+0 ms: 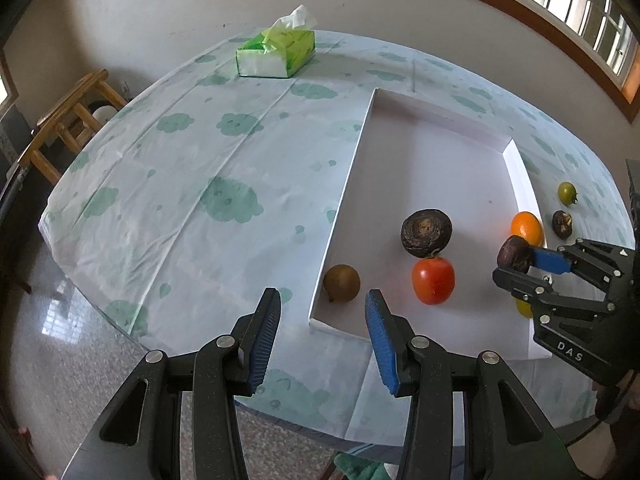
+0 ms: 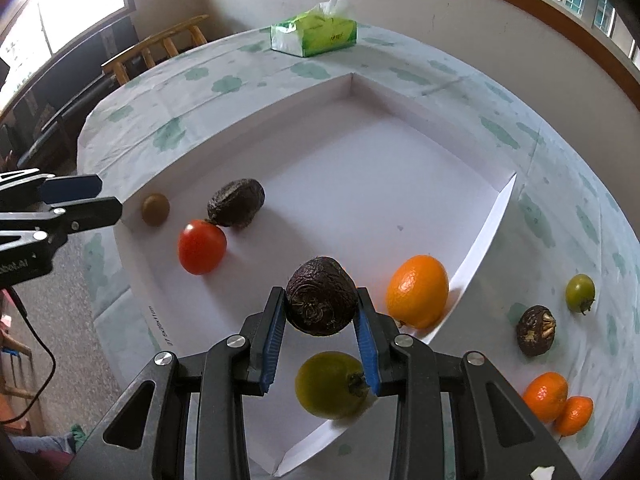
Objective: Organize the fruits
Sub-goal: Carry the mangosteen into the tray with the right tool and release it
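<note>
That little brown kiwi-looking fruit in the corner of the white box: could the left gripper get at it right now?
Probably yes. The left gripper is open and empty, hanging just outside the white box, with the brown fruit straight ahead between its fingers. Only the low box wall lies between, so it would need to clear that.

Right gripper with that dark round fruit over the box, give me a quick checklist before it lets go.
1. right gripper clamps the dark fruit on both sides: ok.
2. Fruit is above the white box floor: ok.
3. Drop spot is bare: not ok, green tomato lies just below.
4. orange clear of the pads: ok, though close.
5. left gripper open, out of the way: ok.
6. Height above floor: cannot tell.
</note>
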Available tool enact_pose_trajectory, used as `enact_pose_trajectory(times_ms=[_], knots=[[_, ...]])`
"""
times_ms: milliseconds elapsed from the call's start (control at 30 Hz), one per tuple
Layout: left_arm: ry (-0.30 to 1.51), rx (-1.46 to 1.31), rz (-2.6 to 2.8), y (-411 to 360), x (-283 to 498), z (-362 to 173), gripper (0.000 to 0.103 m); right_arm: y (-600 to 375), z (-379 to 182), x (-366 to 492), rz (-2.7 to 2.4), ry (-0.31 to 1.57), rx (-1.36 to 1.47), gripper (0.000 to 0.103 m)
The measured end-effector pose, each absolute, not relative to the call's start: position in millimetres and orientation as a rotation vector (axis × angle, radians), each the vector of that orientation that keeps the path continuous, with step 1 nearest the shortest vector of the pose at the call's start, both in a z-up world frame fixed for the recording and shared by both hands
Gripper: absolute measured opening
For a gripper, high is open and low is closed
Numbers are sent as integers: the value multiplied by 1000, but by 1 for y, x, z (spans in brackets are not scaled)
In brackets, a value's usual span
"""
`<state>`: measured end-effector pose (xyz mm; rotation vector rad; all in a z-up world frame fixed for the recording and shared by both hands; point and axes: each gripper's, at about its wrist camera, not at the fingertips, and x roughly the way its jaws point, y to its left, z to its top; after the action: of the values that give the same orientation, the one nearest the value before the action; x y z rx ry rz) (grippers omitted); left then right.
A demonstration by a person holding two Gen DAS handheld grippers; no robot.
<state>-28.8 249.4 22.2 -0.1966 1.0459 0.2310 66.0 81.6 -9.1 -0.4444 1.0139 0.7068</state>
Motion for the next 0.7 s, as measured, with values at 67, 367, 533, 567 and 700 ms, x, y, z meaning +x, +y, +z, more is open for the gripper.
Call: enact_pose_trajectory(times_ms=[67,367,533,567,700], knots=[[1049,-195,235,249,-29,22,45,82,-11,66,711,1018,-444,32],[1058,-195,224,246,-26,20,46,83,-16,65,708,1029,-439,33],[1053,-192,221,242,-25,23,46,82,-8,62,714,1007,-435,45],[1048,-193,218,240,-25,24,45,81,-4,61,718,997,-428,45],[1029,-182,194,228,-20,31,45,61,18,55,718,954,-377,45]])
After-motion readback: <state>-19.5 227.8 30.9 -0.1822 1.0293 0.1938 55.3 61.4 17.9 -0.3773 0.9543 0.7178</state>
